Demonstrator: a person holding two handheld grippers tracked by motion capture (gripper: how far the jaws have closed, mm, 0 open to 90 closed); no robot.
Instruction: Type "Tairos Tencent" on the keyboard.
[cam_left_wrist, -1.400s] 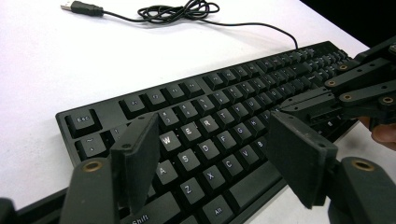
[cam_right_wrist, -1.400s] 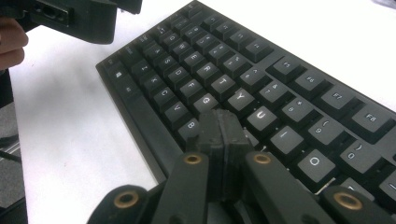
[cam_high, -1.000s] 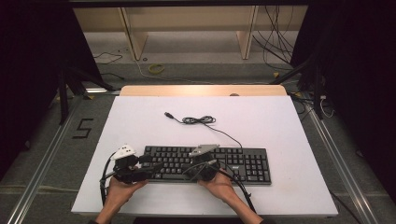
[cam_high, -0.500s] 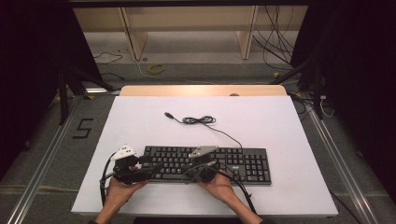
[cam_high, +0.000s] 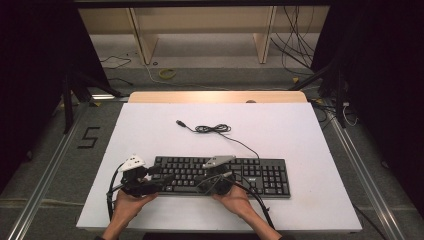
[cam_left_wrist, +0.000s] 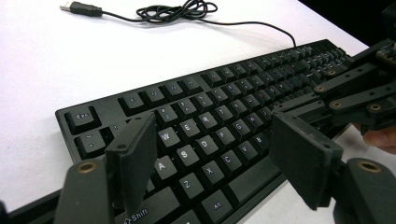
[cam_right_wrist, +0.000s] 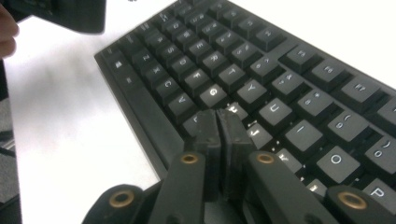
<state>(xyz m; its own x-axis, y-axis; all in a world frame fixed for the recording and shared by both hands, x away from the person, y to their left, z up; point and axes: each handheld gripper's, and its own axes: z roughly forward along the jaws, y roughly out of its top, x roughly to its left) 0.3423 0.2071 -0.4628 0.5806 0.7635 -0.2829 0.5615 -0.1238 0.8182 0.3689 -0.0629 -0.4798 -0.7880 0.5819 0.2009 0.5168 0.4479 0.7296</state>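
Observation:
A black keyboard (cam_high: 250, 172) lies along the near part of the white table (cam_high: 280, 130). Its cable (cam_high: 212, 129) coils behind it and ends in a loose USB plug (cam_left_wrist: 79, 8). My left gripper (cam_high: 161, 180) hovers open over the keyboard's left end; in the left gripper view (cam_left_wrist: 212, 140) its pads straddle the letter keys (cam_left_wrist: 205, 126) without touching them. My right gripper (cam_high: 204, 178) has its jaws together, tips (cam_right_wrist: 218, 114) resting on the keys near H and J. They have just been opening a hair, with nothing between them. Each gripper is held by a hand.
A wooden strip (cam_high: 215, 96) borders the table's far edge, with shelf legs (cam_high: 142, 40) and loose floor cables (cam_high: 295, 45) beyond. A "5" mark (cam_high: 89, 137) is on the floor at the left. Bare white tabletop lies behind and right of the keyboard.

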